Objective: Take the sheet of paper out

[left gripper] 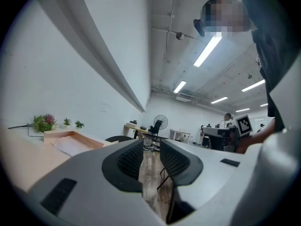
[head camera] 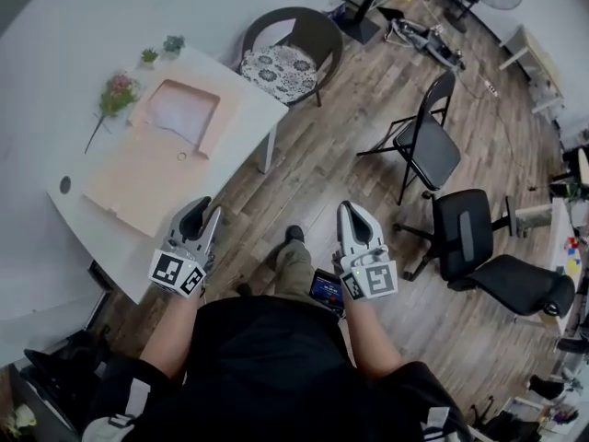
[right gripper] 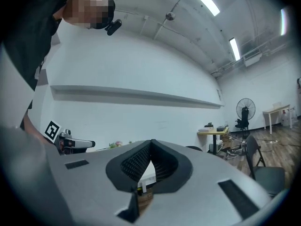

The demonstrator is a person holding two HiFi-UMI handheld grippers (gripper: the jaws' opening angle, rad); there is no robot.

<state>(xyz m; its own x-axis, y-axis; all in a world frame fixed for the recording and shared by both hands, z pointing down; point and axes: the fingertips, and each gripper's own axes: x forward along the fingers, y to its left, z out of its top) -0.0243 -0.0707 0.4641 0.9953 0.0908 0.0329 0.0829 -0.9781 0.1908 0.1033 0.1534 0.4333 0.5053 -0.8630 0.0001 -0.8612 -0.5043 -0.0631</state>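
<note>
Left gripper view: my left claw [left gripper: 151, 147] has its jaws apart. The gap is clear, with only wood-plank floor [left gripper: 150, 173] showing through, so nothing is clamped.

Right gripper view: my right claw [right gripper: 150, 144] has its ribbed black pads [right gripper: 134, 163] meeting at the tips, with nothing between them.

Head view:
- **Left claw** [head camera: 209, 208]: it sits at the near edge of the white worktop [head camera: 101, 245], just beside the flat peach cardboard box [head camera: 138, 173] lying on it. I can't tell if the tips touch anything.
- **Right claw** [head camera: 353, 208]: it's off the worktop, over the floor, right of my leg.
- **Task item:** the pale sheet of paper [head camera: 179, 110] lies in the box's open recessed compartment at the far end, well apart from both claws. It also shows left of the jaws in the left gripper view.
- **Far left of the worktop:** a pink-flowered sprig [head camera: 115, 95] and two small green potted plants [head camera: 149, 56] stand beside the box.
- **Far end of the worktop:** a round dark chair with a patterned cushion [head camera: 281, 63].
- **Floor to the right:** a black folding chair [head camera: 428, 145] and a black office chair [head camera: 497, 265].
</note>
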